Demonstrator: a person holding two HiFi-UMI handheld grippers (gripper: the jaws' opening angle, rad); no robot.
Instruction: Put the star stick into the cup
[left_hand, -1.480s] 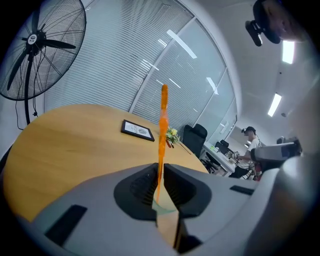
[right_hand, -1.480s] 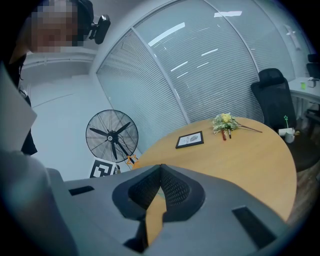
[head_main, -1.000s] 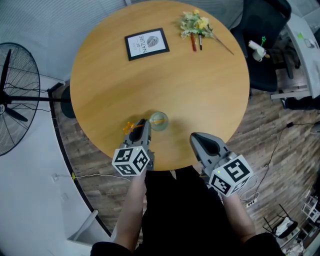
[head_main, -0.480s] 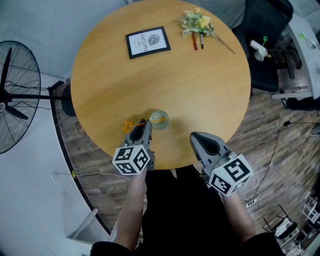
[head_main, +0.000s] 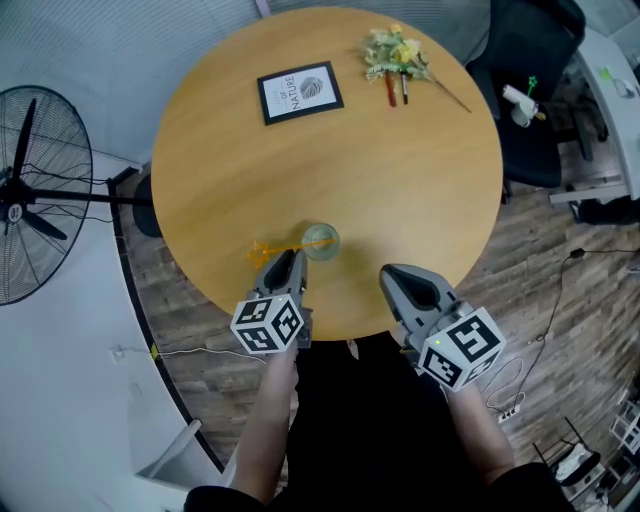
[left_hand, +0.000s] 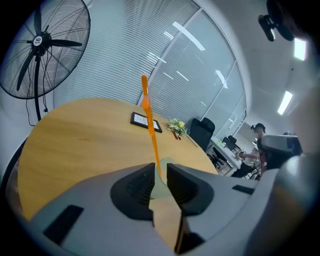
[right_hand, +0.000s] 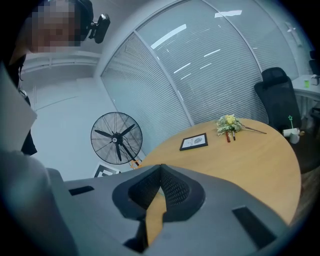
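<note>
Left gripper (head_main: 287, 257) has backed toward the table's (head_main: 400, 180) near edge, jaws slightly apart. The star stick (head_main: 278, 246) leans from the cup (head_main: 319, 240). The right gripper's (head_main: 391, 273) jaws are pressed together.

Left claw (left_hand: 160, 169) jaws slightly apart; orange star stick (left_hand: 149, 120) rising from cup (left_hand: 159, 189) just beyond.

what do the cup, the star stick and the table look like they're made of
Cup: probably clear glass or plastic with a faint green tint; the tabletop shows through it.
Star stick: likely plastic, thin, evenly orange and smooth.
Table: wood or a wood-look laminate, light brown and matte with fine grain; the pictures do not settle which.
</note>
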